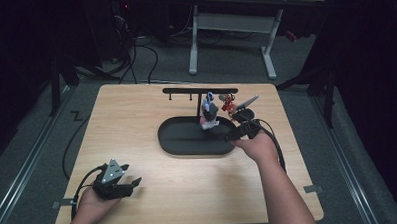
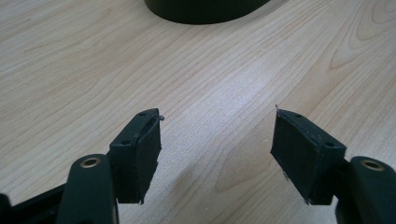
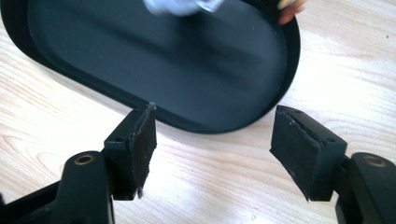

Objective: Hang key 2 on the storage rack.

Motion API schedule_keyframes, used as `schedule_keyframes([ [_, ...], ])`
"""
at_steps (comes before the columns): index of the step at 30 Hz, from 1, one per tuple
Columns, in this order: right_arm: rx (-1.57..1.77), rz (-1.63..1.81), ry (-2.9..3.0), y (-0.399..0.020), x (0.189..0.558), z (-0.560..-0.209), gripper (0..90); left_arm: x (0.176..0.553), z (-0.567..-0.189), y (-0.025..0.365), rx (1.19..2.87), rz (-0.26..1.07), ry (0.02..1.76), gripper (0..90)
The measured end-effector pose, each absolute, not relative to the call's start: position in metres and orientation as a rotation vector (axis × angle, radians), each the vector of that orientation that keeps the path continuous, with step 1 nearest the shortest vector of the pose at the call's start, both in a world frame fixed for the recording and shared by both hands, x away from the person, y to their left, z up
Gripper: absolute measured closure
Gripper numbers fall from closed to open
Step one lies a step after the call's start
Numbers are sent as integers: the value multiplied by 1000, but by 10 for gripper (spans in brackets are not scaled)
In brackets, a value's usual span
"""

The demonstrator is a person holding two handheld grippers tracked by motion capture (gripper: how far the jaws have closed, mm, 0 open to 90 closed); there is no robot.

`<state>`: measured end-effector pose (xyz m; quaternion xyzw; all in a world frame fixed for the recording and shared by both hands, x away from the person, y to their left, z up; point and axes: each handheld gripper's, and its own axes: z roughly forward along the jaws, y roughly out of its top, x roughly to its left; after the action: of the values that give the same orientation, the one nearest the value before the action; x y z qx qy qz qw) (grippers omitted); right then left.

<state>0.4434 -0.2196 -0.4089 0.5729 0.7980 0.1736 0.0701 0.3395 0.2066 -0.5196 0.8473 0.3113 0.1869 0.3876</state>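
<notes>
- Right now the right tool (image 1: 237, 132) sits at the right end of the oval black tray (image 1: 187, 145), jaws spread and empty, pointed toward the hanging charms — probably lined up to reach one.
- Two keychain figures, a white-and-grey one (image 1: 209, 111) and a red-orange one (image 1: 228, 105), dangle from the black T-shaped rack (image 1: 200, 91) over the tray's far side, so a dropped one lands in the tray.
- Meanwhile the left tool (image 1: 120, 187) rests on the bench (image 1: 136, 109) near its front left corner — released, holding nothing, well apart from the work.
- Standing in the way: the tray rim and the rack's post, close beside the white-and-grey figure.
</notes>
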Motion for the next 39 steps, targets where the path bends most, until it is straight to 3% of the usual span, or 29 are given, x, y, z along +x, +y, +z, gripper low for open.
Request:
schedule_keyframes([
  [13,1572,644,2348,-241,409,-439,236,339,-522,202,2173,473,783,329],
  [21,1505,793,2208,-265,378,-470,94,341,-523,199,2178,484,765,325],
  [24,1498,850,2152,-278,365,-481,83,342,-525,198,2179,473,772,319],
  [29,1487,943,2043,-295,335,-499,62,341,-524,197,2156,433,786,312],
  [31,1475,1008,1953,-300,313,-506,46,339,-522,199,2123,396,801,311],
  [32,1437,1067,1821,-304,283,-518,66,338,-521,199,2114,384,805,308],
  [35,1464,1135,1887,-307,275,-515,12,335,-519,196,2090,360,803,305],
  [37,1437,1096,1846,-306,266,-519,48,333,-519,192,2107,369,788,301],
  [39,1474,1119,1869,-306,268,-522,10,332,-520,189,2108,362,790,296],
])
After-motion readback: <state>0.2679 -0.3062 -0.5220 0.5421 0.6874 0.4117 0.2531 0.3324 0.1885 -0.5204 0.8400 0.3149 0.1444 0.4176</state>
